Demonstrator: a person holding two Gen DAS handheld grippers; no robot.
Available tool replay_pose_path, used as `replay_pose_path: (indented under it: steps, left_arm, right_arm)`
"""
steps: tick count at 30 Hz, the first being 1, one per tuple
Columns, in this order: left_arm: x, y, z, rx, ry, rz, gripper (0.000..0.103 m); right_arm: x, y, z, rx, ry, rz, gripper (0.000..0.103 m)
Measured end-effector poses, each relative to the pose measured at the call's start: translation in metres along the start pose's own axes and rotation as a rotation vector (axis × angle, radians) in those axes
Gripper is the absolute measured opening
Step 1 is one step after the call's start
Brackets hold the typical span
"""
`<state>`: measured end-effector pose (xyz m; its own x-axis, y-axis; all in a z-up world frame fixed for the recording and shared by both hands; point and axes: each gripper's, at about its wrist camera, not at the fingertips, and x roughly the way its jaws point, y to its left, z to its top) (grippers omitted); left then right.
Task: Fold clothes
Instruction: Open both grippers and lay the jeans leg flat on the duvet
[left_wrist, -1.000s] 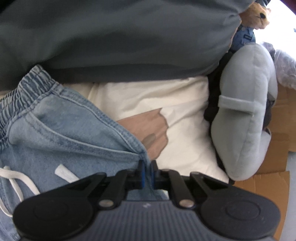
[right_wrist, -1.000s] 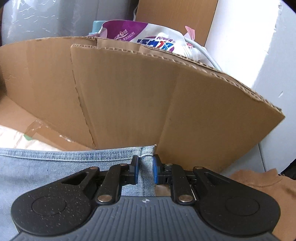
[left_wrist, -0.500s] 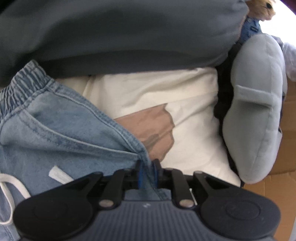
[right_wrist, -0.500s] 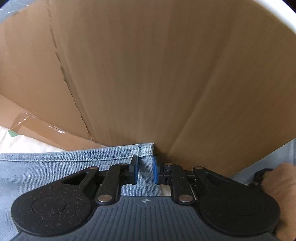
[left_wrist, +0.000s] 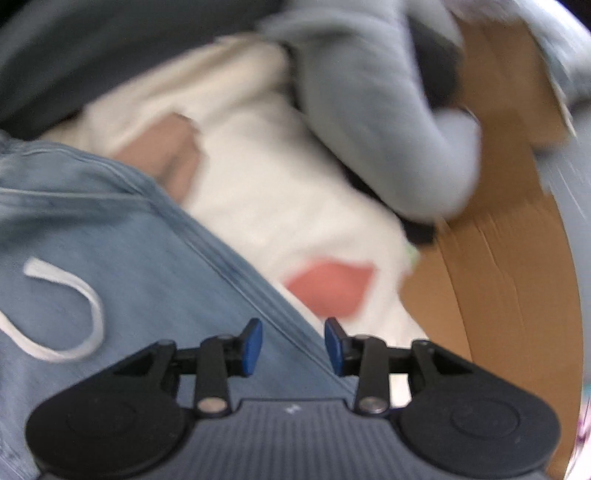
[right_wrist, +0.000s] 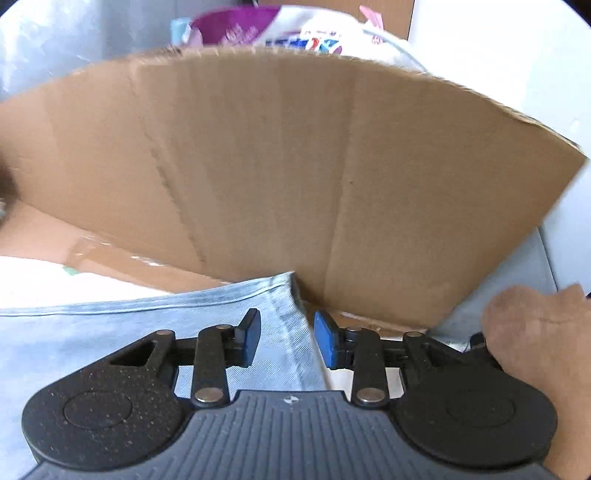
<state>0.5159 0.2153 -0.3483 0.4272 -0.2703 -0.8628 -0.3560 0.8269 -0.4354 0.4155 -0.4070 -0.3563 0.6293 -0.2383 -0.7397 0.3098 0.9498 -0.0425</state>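
Jaws of the left gripper (left_wrist: 293, 347) are opening, pads clear of the denim shorts (left_wrist: 147, 273) whose edge runs between them; the white drawstring (left_wrist: 74, 314) loops at left, a cream cloth (left_wrist: 280, 192) beyond

Right gripper (right_wrist: 287, 338) jaws are opening too, the shorts' hem corner (right_wrist: 284, 295) lying loose between them, near a cardboard flap (right_wrist: 295, 166)
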Motion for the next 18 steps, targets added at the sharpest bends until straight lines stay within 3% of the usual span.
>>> replay_pose_path:
  steps: [3, 9, 13, 18]
  left_arm:
    - [0.026, -0.042, -0.025, 0.09, 0.037, -0.027, 0.039]
    - [0.029, -0.058, -0.067, 0.224, 0.148, -0.084, 0.039]
    - [0.047, -0.094, -0.094, 0.355, 0.199, -0.088, 0.039]
    - [0.058, -0.122, -0.137, 0.503, 0.22, -0.112, 0.039]
  right_arm:
    - [-0.017, 0.001, -0.021, 0.011, -0.011, 0.035, 0.039]
    - [-0.031, 0.002, -0.066, -0.046, 0.019, 0.029, 0.039]
    - [-0.038, 0.008, -0.071, -0.082, 0.009, 0.054, 0.039]
    - [-0.017, 0.023, -0.077, -0.084, 0.019, 0.069, 0.039]
